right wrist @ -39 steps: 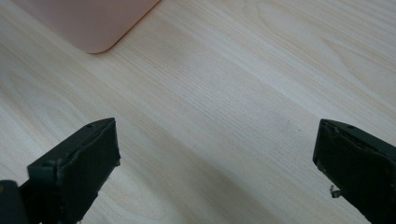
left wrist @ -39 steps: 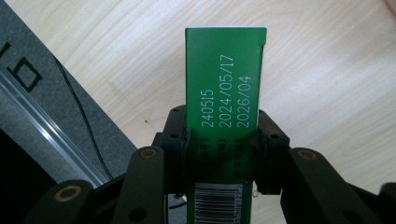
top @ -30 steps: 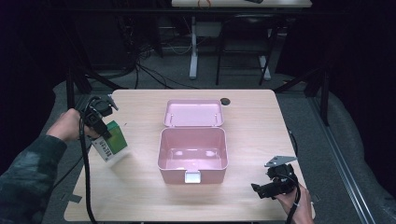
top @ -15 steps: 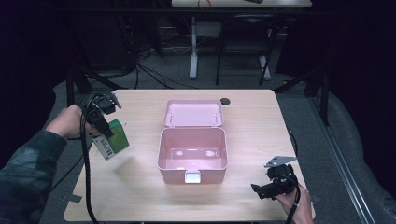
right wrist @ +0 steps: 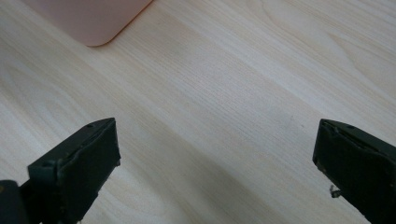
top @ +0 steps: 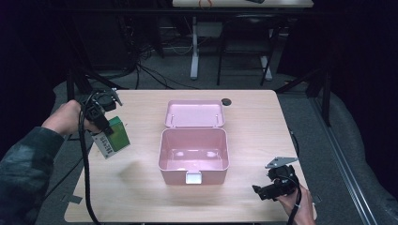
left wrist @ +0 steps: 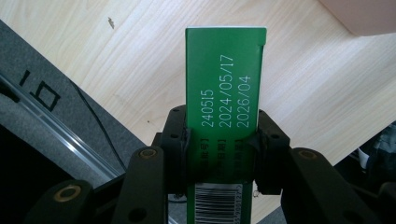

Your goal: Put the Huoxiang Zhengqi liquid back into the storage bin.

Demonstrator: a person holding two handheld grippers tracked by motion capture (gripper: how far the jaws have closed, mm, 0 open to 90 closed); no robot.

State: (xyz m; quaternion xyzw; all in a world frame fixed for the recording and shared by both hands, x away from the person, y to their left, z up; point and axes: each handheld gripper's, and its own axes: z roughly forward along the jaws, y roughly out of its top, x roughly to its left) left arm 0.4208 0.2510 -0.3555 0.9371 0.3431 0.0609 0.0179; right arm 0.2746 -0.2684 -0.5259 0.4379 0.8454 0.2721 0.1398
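The left gripper (top: 104, 123) sits at about nine o'clock on the wooden bench (top: 141, 197), held in the person's left hand (top: 65, 117) above the bench's left edge. Its jaws are clamped on a green carton (top: 112, 138), one jaw pressed against each narrow side. In the left gripper view the carton (left wrist: 225, 93) rises upright between the jaws, with white printed dates running along its green face and a barcode at its lower end. In the high view the carton is tilted and lifted off the bench, its white barcoded face turned toward seven o'clock, and a soft shadow lies on the wood below and to its right.

At the middle of the bench stands an open pink box (top: 193, 161), well apart from the carton, toward three o'clock of it. Its lid (top: 195, 114) is swung back toward twelve o'clock, and the inside looks bare. A small dark round object (top: 226, 101) lies just beyond the lid near the far edge.

The right gripper (top: 264, 192) rests at about five o'clock, near the front right corner, in the person's right hand (top: 300, 208). In the right gripper view its jaws stand wide apart with nothing between them, over bare wood (right wrist: 224, 116), and a rounded corner of the pink box (right wrist: 93, 23) shows at eleven o'clock.
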